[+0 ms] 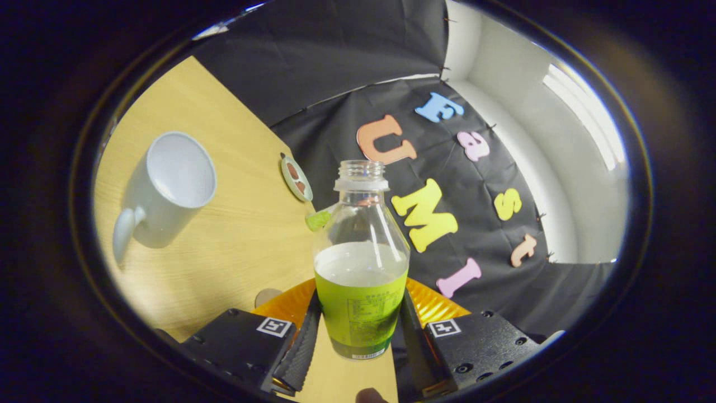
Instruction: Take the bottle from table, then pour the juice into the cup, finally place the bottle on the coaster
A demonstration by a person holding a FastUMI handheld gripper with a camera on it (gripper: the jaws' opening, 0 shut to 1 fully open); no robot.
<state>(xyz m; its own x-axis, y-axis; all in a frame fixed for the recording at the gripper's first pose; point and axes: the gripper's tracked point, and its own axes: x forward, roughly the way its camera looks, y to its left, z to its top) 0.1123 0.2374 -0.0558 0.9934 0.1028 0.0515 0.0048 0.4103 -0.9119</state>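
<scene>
Two fingers of your claw (358,341) clamp the juice bottle (361,274) low on its green label, uncapped neck up, so the liquid stays level while the whole view tilts. Beneath it sits an orange coaster (433,305), its final resting place. Off to the left, well apart, the white mug (168,187) stands open-mouthed on the wooden surface (240,246), with nothing between. Beyond lie a small round dish (296,178) and a green cap (318,220).
</scene>
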